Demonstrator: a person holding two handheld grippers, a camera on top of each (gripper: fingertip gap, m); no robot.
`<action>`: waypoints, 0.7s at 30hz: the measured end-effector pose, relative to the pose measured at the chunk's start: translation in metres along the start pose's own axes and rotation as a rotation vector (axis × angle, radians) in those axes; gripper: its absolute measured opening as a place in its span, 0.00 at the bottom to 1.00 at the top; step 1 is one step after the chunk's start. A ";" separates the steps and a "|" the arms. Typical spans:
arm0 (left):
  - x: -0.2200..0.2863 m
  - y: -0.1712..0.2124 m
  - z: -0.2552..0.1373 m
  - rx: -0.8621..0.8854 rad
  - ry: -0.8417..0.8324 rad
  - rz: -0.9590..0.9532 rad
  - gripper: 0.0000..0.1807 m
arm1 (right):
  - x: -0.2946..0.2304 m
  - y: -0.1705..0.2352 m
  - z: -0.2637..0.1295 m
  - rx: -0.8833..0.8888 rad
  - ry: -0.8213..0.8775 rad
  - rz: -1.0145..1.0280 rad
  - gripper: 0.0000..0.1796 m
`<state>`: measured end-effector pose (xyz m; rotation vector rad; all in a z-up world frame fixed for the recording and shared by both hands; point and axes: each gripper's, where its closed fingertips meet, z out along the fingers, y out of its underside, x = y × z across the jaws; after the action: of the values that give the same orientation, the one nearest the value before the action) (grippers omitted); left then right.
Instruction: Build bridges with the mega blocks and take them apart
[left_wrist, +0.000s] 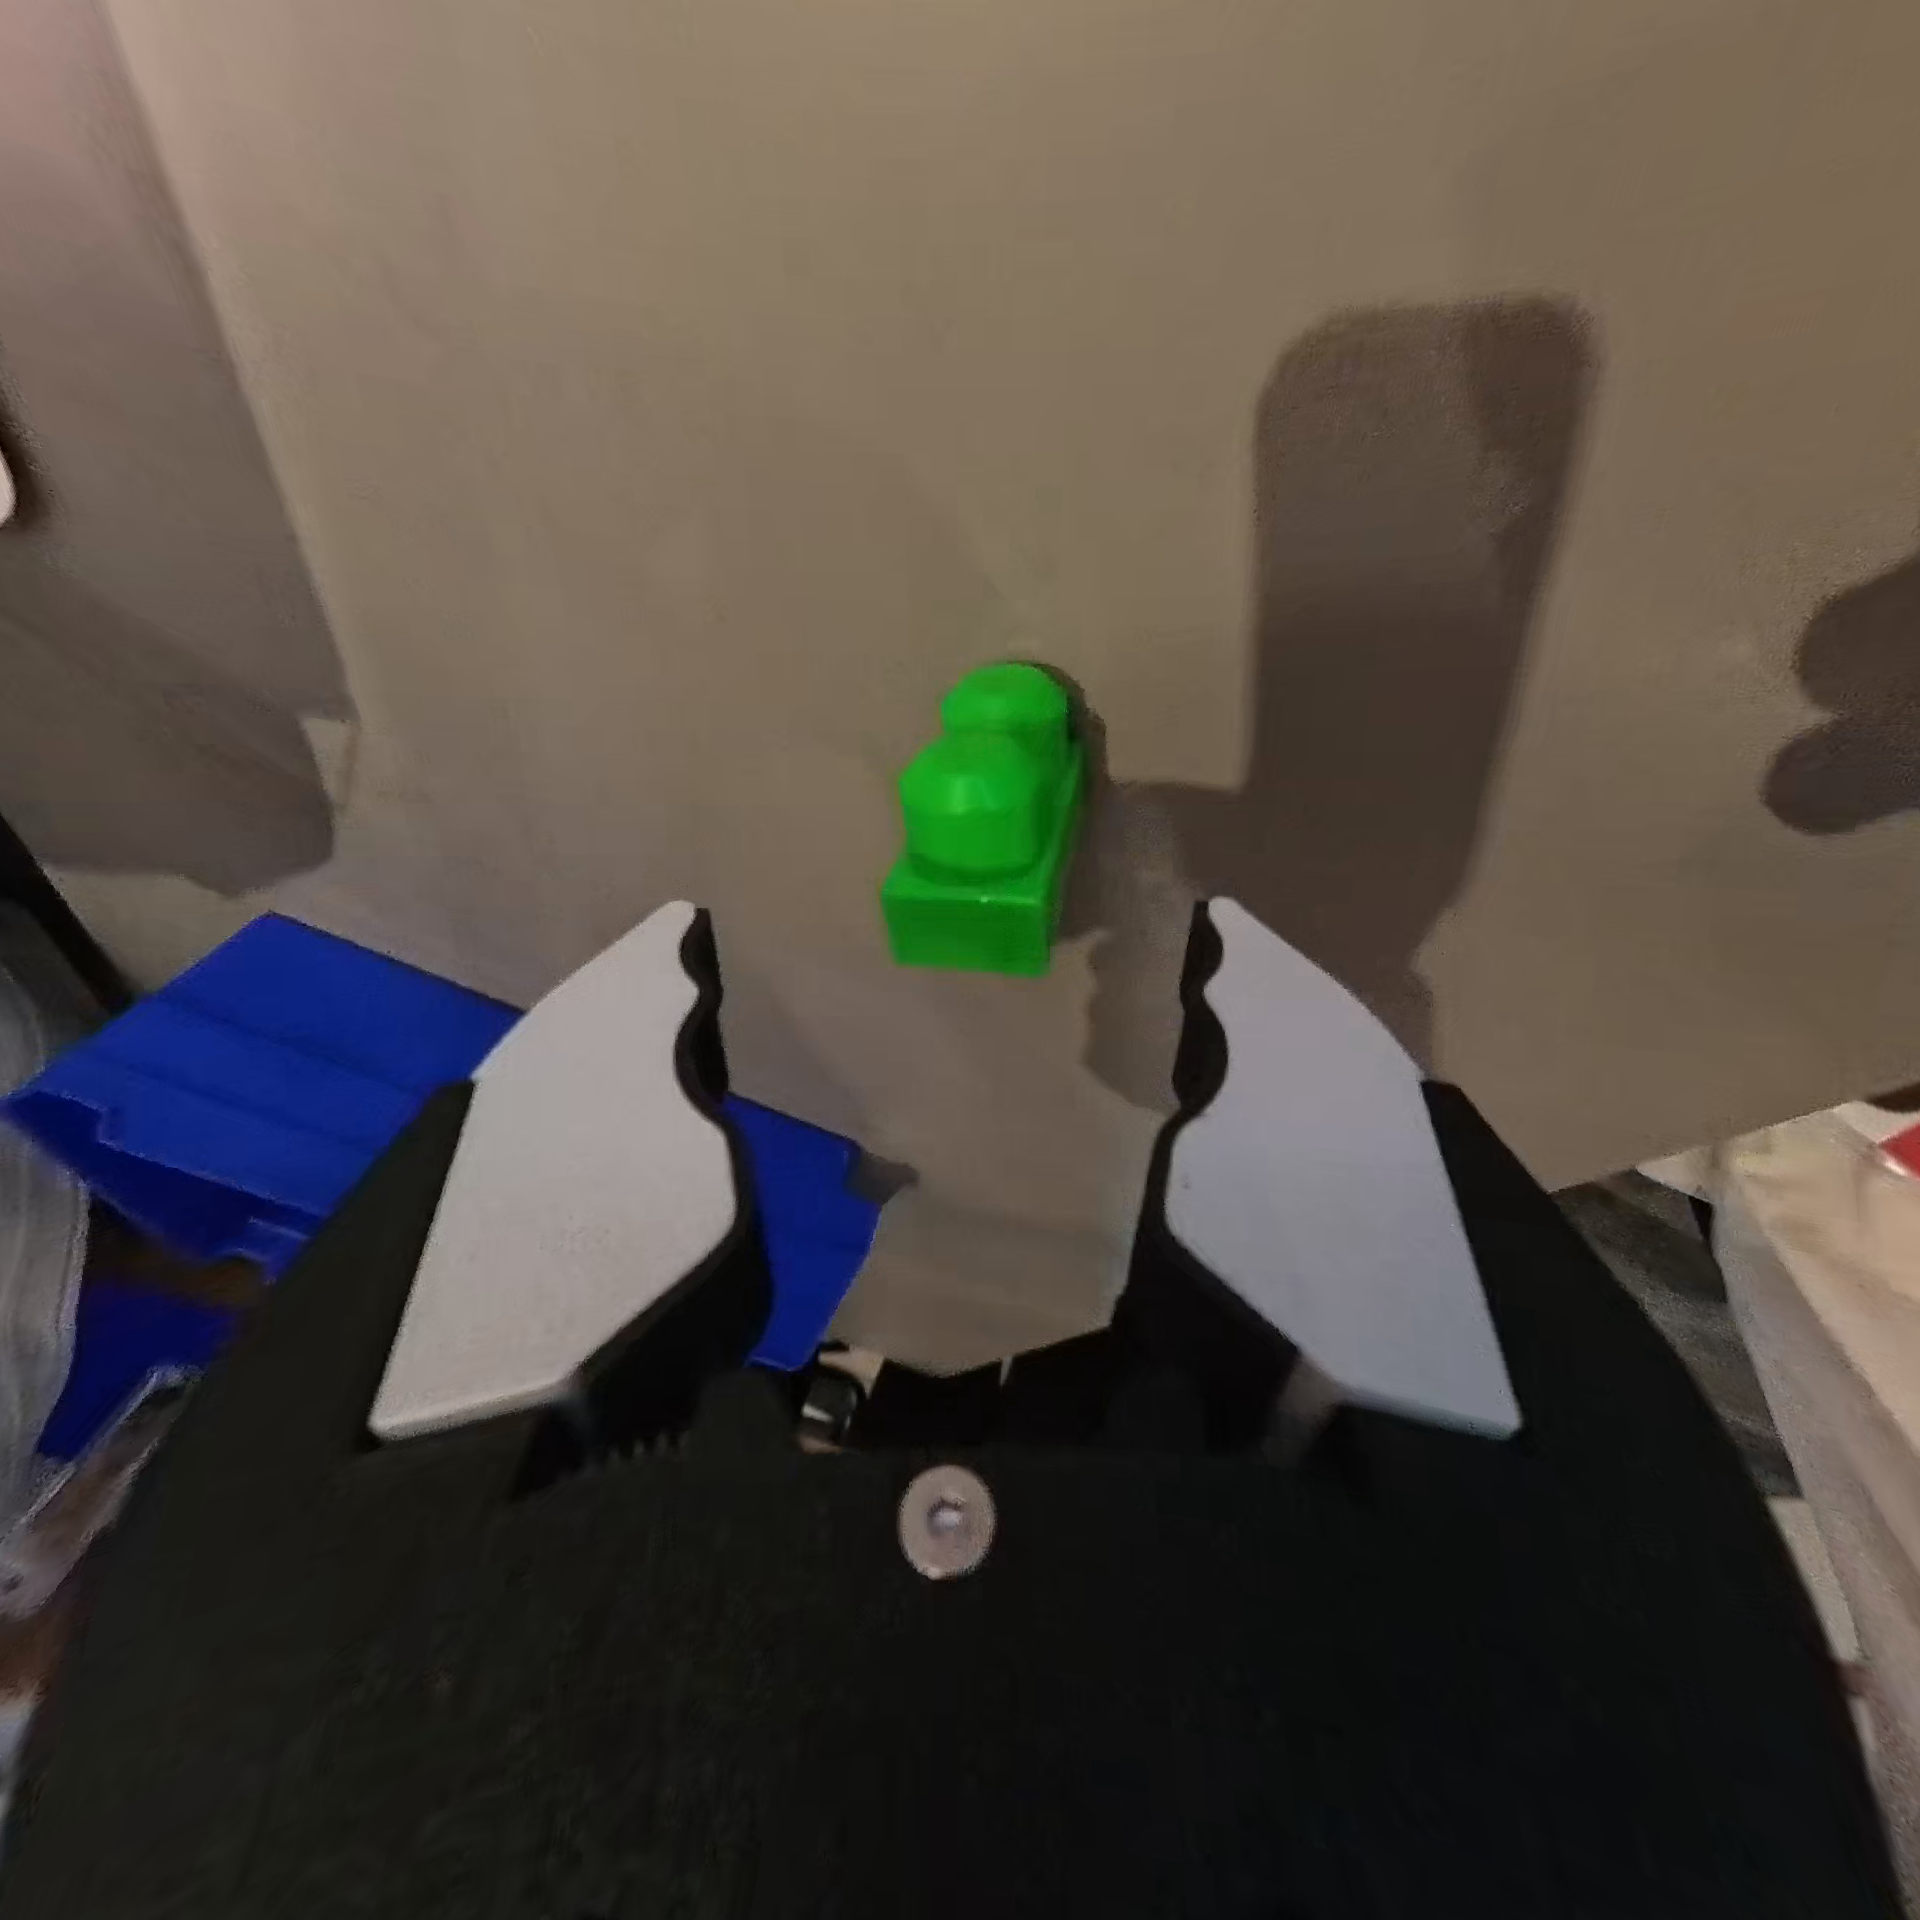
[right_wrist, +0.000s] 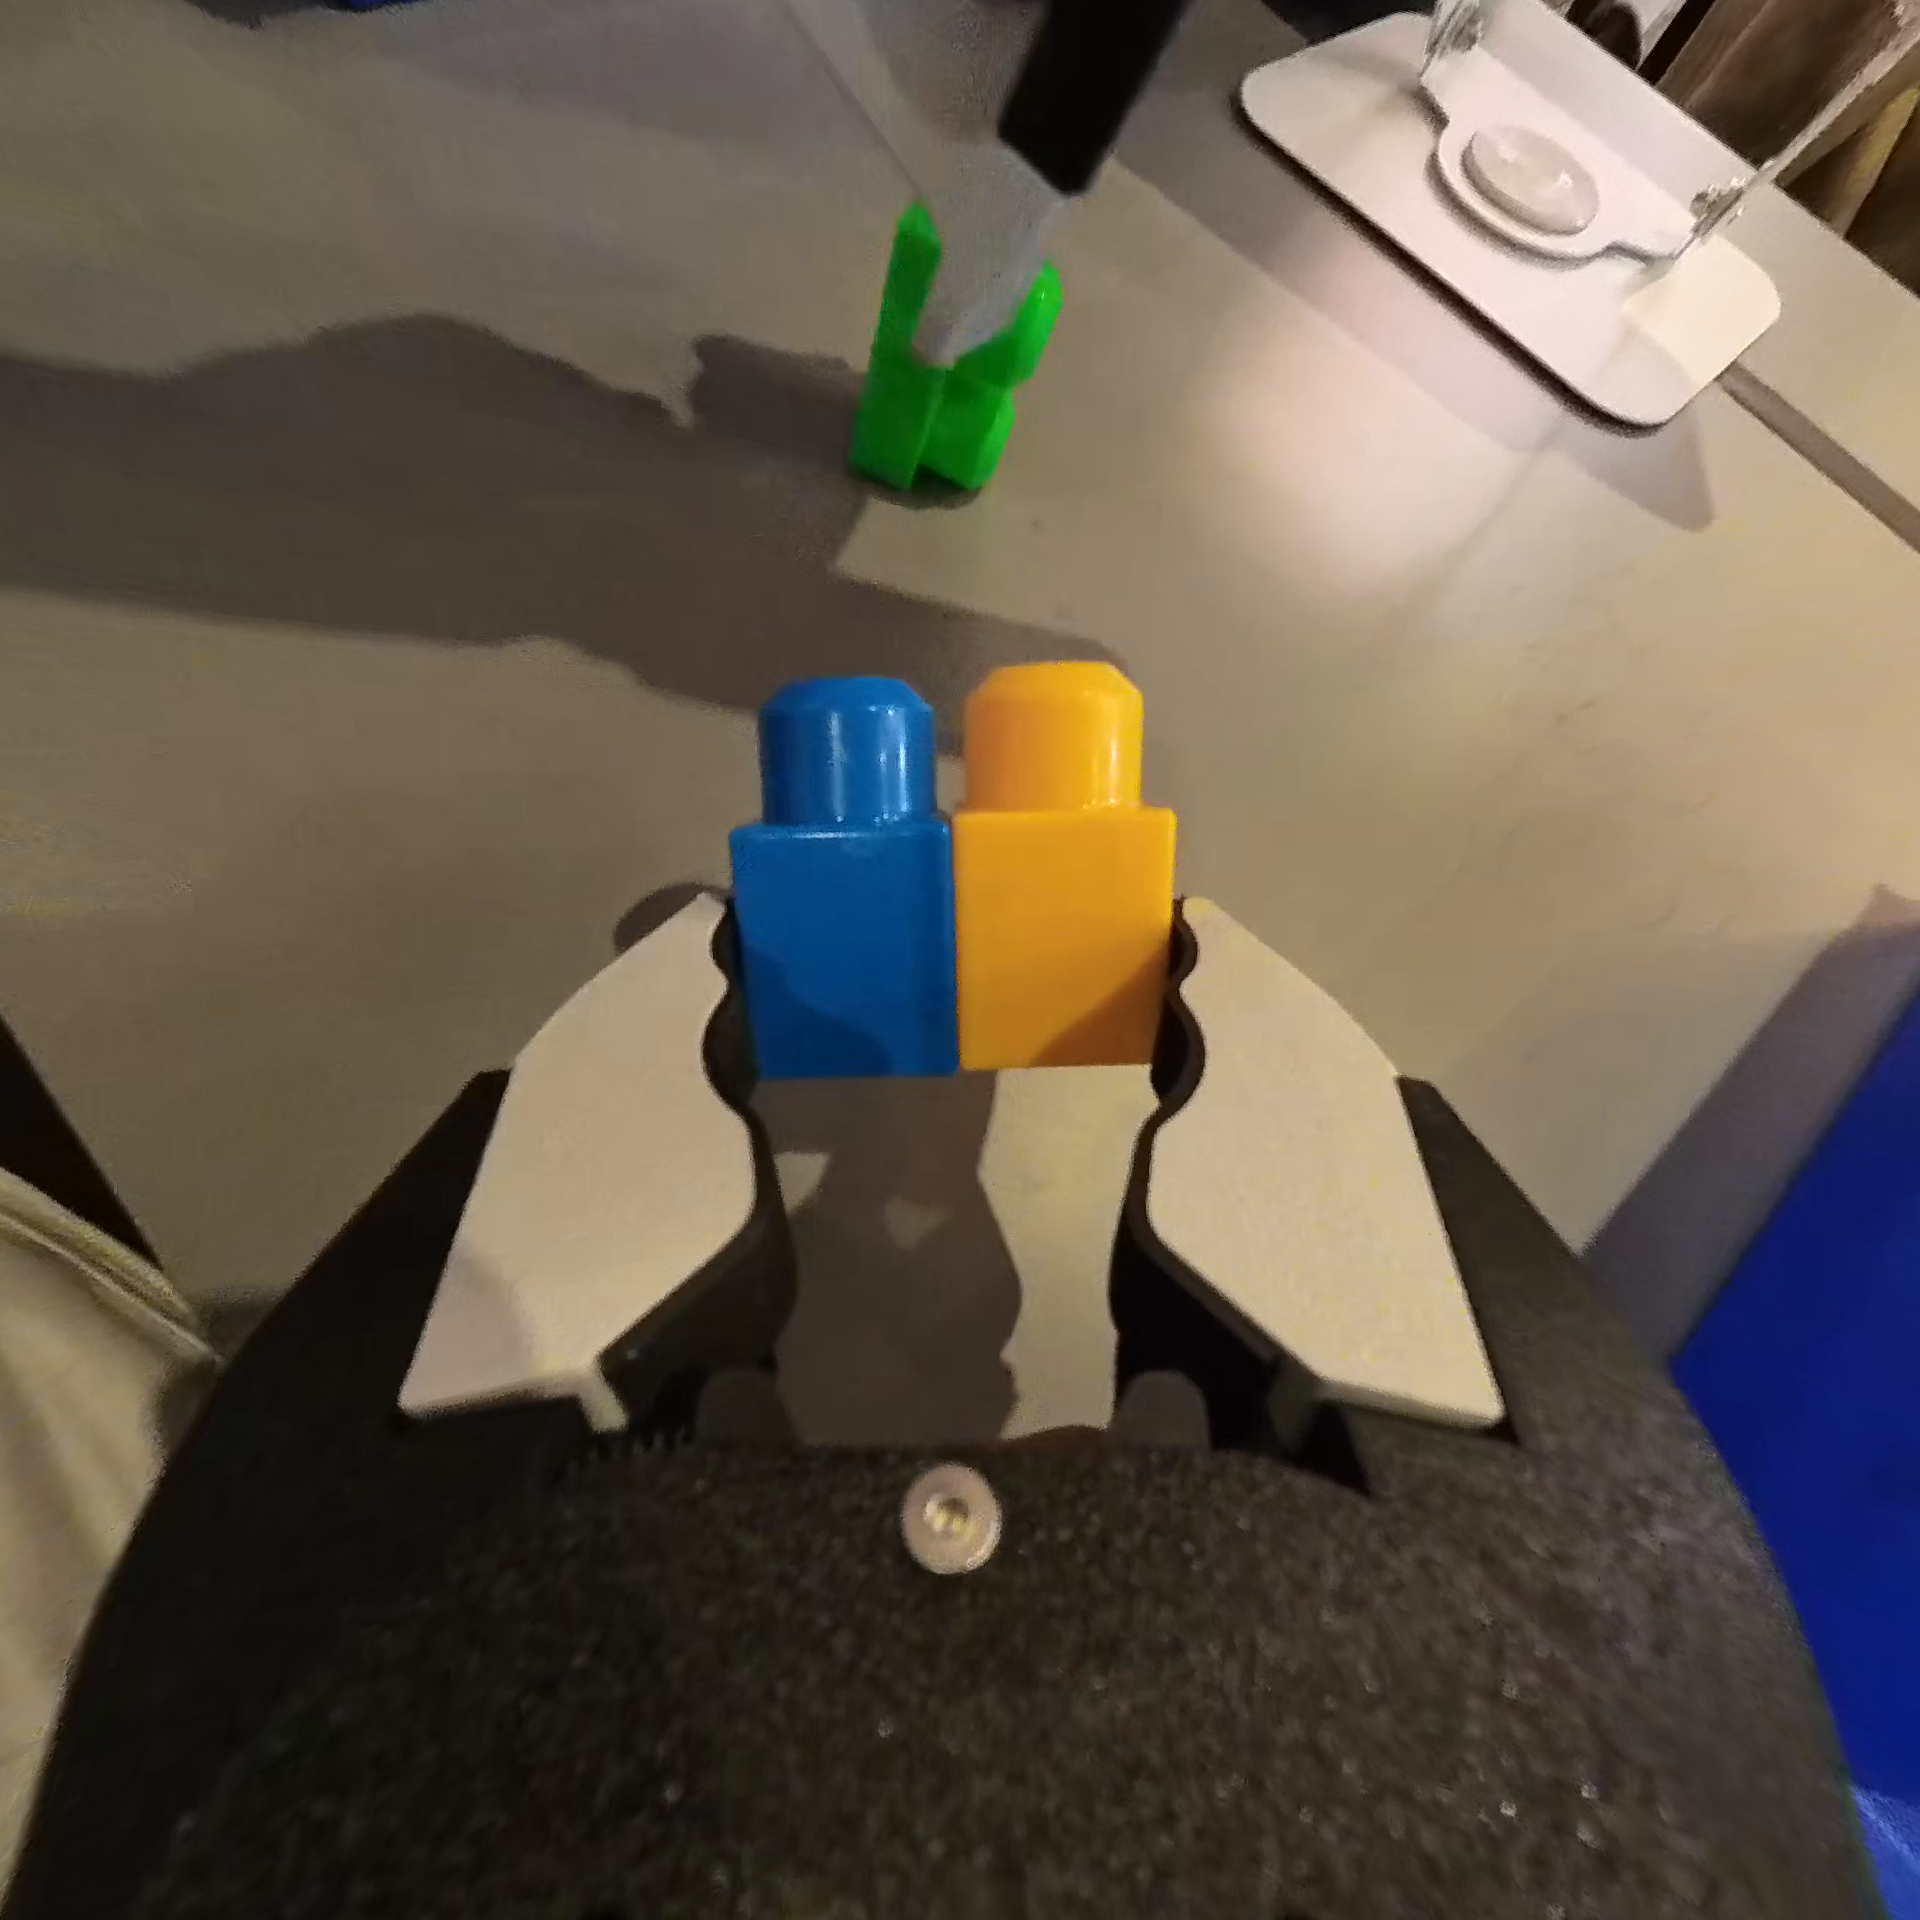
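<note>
A green two-stud block (left_wrist: 982, 831) rests on the grey table (left_wrist: 727, 416). My left gripper (left_wrist: 951, 914) is open and empty, its jaws wide apart just short of the block. In the right wrist view the green block (right_wrist: 935, 405) stands farther off, with a finger (right_wrist: 987, 260) of the left gripper reaching down in front of it. My right gripper (right_wrist: 951, 925) is shut on a blue block (right_wrist: 842, 935) and an orange block (right_wrist: 1060, 925), held side by side with their studs pointing away from the camera, above the table (right_wrist: 1455, 727).
A blue plastic bin (left_wrist: 260, 1091) sits at the near left of the left gripper. A white flat stand base (right_wrist: 1403, 197) with a clear holder is at the far right. A blue surface (right_wrist: 1829, 1299) lies past the table's right edge.
</note>
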<state>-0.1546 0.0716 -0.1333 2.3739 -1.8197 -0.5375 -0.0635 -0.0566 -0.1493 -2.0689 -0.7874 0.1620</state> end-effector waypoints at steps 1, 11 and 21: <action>-0.002 -0.002 0.003 -0.021 -0.001 -0.004 0.47 | -0.002 -0.001 -0.001 0.006 -0.009 0.000 0.42; 0.018 -0.006 0.036 0.083 0.203 -0.055 0.17 | 0.001 0.003 -0.001 0.013 -0.027 0.040 0.42; 0.002 0.004 -0.090 1.256 0.839 -0.345 0.17 | 0.014 -0.021 0.010 0.184 -0.048 0.215 0.42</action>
<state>-0.1273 0.0573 -0.0485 2.7150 -1.4055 1.8194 -0.0663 -0.0334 -0.1362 -1.9764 -0.5548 0.3900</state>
